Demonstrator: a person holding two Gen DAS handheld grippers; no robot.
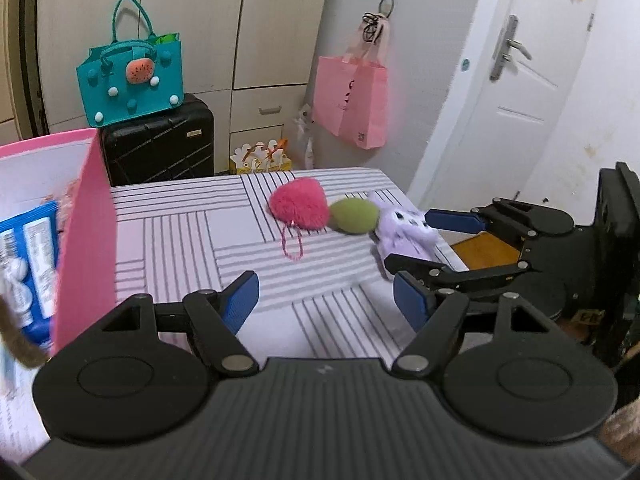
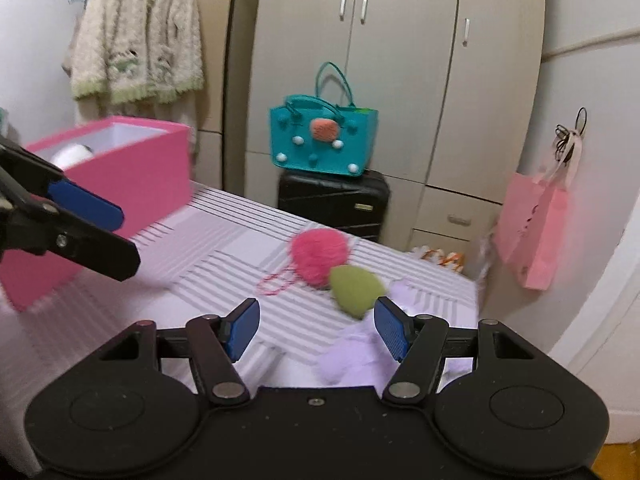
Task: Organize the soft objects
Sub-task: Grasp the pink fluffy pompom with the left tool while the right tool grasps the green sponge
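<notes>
Three soft toys lie on the striped cloth (image 1: 180, 232): a fluffy pink heart (image 1: 298, 208) (image 2: 319, 255) with a cord loop, a green egg-shaped sponge (image 1: 354, 216) (image 2: 356, 288), and a purple plush (image 1: 404, 226) (image 2: 356, 354). My right gripper (image 1: 408, 238) (image 2: 318, 328) is open, and its fingers stand on either side of the purple plush without pressing on it. My left gripper (image 1: 326, 300) (image 2: 129, 236) is open and empty, over bare cloth short of the toys. An open pink box (image 1: 86, 232) (image 2: 132, 176) stands at the left.
The pink box holds a blue packet (image 1: 32, 264) and a white item (image 2: 72, 154). Beyond the cloth's far edge, a teal bag (image 2: 322, 140) sits on a black suitcase (image 2: 334, 200). A pink paper bag (image 1: 352, 100) hangs on the wall beside a white door (image 1: 520, 92).
</notes>
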